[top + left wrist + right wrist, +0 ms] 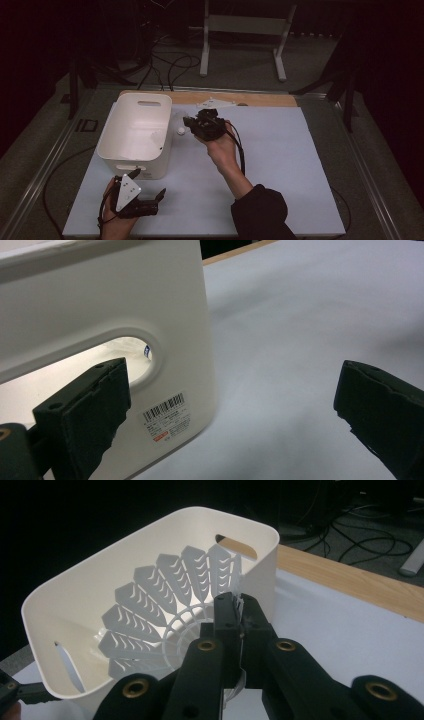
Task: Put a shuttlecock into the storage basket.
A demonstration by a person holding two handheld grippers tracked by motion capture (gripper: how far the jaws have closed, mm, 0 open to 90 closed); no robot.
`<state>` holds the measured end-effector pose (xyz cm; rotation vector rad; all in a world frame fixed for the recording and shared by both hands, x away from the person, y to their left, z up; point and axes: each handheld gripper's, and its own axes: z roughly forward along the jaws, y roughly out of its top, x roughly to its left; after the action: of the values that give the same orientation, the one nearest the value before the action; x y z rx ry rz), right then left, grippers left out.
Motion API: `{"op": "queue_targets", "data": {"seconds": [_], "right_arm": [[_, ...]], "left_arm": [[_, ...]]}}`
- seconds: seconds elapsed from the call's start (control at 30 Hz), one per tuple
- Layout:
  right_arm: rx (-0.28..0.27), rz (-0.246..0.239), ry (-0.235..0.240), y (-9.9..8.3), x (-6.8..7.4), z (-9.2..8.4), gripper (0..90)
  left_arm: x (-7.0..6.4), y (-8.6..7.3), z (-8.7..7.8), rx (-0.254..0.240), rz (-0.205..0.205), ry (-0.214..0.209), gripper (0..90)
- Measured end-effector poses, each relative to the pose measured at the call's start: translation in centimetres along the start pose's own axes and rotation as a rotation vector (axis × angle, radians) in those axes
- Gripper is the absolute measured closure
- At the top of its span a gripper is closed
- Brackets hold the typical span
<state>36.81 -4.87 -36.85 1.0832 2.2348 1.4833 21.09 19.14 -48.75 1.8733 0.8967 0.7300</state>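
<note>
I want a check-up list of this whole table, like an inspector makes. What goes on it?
Surface: pale blue mat on a wood-edged table.
Job's things: white plastic shuttlecock, clamped by its skirt edge beside the white bin, which stands upright.
Clutter: small white piece on the mat by the bin.
Grippers: right gripper shut on the shuttlecock; left gripper open by the bin's labelled end.
Cables: black ones on the floor.
Surroundings: white metal frame, dark room.
</note>
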Motion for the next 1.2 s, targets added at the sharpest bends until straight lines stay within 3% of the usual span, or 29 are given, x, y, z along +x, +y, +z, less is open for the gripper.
{"op": "queue_targets", "data": {"seconds": [0.6,0.77,0.83,0.9,0.97,1.0,1.03,1.2], "right_arm": [[-0.017,-0.031,0.020,1.8,1.2,0.2,88.9],[-0.020,-0.018,0.019,2.1,1.7,0.4,88.9],[-0.023,-0.038,0.026,2.2,1.7,0.5,88.9],[-0.022,-0.020,0.027,2.3,2.2,0.7,89.0],[-0.025,-0.041,0.034,2.4,2.2,0.8,89.0],[-0.025,-0.023,0.035,2.5,2.5,0.9,89.0],[-0.022,-0.045,0.044,2.5,2.4,1.0,89.0],[-0.019,-0.059,0.045,2.8,2.8,1.4,89.0]], "left_arm": [[0.0,0.0,0.0,-0.001,-0.001,0.001,2.2],[0.0,0.0,0.0,-0.001,0.001,0.002,2.2],[0.0,0.0,0.0,-0.001,-0.002,0.001,2.1],[0.1,0.0,-0.1,-0.001,-0.002,0.001,2.1],[0.1,0.0,-0.1,-0.002,-0.003,0.003,2.1],[0.1,0.0,-0.1,-0.003,-0.004,0.003,2.1],[0.1,0.0,-0.1,-0.004,-0.005,0.003,2.1],[0.1,0.0,-0.1,-0.006,-0.007,0.002,2.1]]}}
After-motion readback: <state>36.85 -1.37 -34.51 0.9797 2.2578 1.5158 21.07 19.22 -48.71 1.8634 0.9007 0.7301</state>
